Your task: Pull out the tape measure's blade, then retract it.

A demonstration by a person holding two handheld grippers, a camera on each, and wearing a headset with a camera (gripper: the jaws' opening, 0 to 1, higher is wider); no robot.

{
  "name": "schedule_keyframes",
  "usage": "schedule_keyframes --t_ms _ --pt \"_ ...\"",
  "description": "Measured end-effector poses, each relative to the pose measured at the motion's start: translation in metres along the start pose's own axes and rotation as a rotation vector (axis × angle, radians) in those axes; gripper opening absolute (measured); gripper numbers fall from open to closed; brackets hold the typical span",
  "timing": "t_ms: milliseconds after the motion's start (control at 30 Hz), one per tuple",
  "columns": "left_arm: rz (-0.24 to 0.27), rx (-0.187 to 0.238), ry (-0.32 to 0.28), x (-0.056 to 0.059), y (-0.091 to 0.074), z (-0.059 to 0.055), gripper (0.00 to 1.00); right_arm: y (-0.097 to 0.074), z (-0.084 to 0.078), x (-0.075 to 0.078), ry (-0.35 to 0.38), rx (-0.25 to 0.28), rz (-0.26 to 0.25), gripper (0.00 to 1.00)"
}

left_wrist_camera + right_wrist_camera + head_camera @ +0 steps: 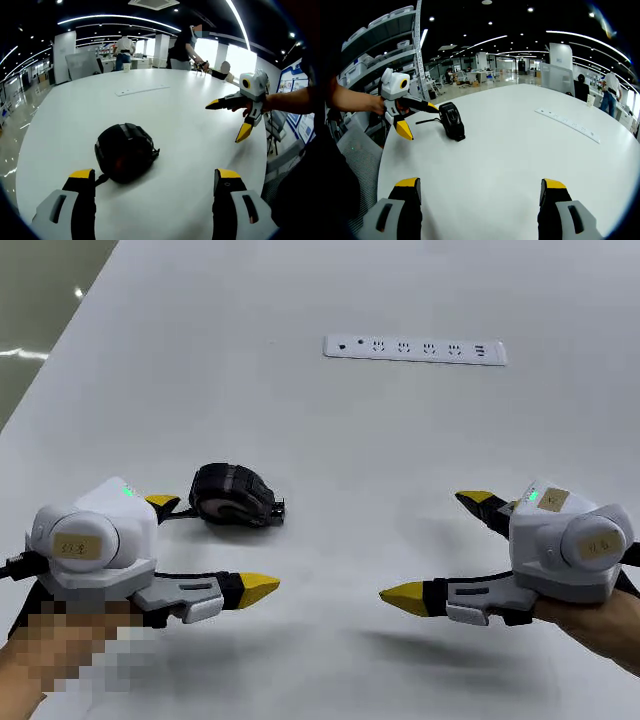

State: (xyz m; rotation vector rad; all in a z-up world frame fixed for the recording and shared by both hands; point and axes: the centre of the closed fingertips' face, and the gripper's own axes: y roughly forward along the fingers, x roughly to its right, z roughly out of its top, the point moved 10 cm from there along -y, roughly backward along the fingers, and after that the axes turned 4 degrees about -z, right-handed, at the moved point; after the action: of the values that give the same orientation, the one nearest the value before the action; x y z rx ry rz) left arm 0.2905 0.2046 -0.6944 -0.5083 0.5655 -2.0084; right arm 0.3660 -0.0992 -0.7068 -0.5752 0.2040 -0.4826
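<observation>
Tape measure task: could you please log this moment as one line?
stage: before grasp | tape measure: on table, blade in | left gripper: open, facing it | right gripper: open, apart

Surface: large white smooth-topped table [330,440] with a curved edge.
Item 1: black rounded tape measure [232,494], resting on the near left part of the table.
Attachment: thin black loop [427,121], possibly a wrist strap, trailing from the tape measure onto the table.
Item 2: long white flat plastic power strip [415,349], lying flat on the far part, well apart from the tape measure.
</observation>
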Motion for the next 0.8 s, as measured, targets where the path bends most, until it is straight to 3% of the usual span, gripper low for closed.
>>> schedule_keyframes --t_ms 167,333,800 --pt "-0.007 0.016 0.012 0.005 -0.005 -0.001 0.92 -0.005 -0.001 -0.004 0.004 0.017 -0.006 0.99" --pt "-0.004 0.057 0.025 0.006 -0.011 0.000 0.96 -0.011 -0.005 -0.007 0.009 0.045 -0.029 0.99" --pt "0.006 0.100 0.011 0.008 -0.022 -0.002 0.99 -0.022 -0.008 -0.016 0.032 0.083 -0.062 0.99"
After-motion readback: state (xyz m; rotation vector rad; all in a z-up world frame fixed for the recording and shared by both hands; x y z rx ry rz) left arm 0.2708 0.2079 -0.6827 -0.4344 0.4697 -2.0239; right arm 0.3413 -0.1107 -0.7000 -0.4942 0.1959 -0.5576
